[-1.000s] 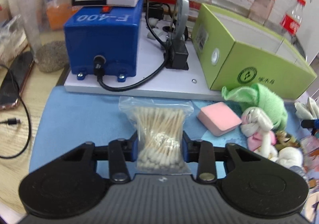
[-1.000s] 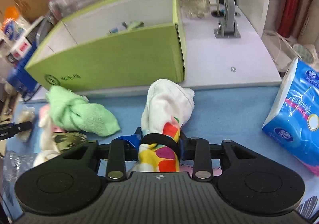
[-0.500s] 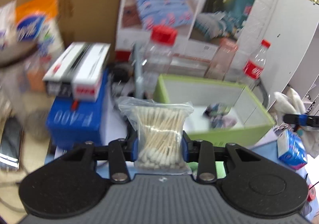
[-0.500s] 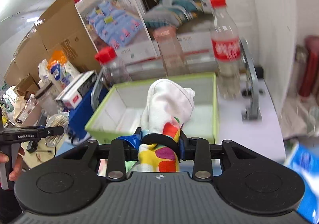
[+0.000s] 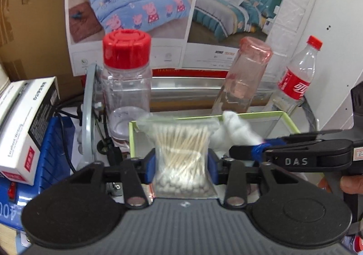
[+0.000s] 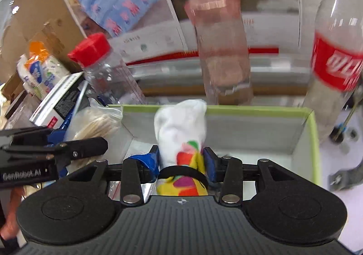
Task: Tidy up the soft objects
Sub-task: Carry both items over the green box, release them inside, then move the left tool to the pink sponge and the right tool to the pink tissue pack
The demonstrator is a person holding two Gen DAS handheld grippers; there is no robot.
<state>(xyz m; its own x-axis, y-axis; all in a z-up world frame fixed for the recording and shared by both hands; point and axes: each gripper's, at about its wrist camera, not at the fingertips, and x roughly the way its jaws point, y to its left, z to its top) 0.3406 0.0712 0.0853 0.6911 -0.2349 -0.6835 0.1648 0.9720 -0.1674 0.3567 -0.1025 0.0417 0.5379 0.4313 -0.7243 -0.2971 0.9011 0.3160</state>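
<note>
My left gripper (image 5: 181, 164) is shut on a clear bag of cotton swabs (image 5: 181, 153) and holds it over the left end of the green box (image 5: 290, 122). My right gripper (image 6: 181, 159) is shut on a white sock with coloured patches (image 6: 181, 128) and holds it above the open green box (image 6: 313, 141). The right gripper (image 5: 256, 149) with the sock (image 5: 236, 128) shows in the left wrist view, close on the right. The left gripper (image 6: 99, 141) and the swab bag (image 6: 95, 123) show at the left of the right wrist view.
Behind the box stand a red-capped clear jar (image 5: 126, 78), a pink-capped bottle (image 5: 245, 75) and a red-label bottle (image 5: 295, 80). A blue machine (image 5: 54, 153) with a white carton (image 5: 20, 128) on top is at the left. A poster and cardboard stand at the back.
Both grippers have lifted off the blue mat with their loads and moved up over the green box, close together.
</note>
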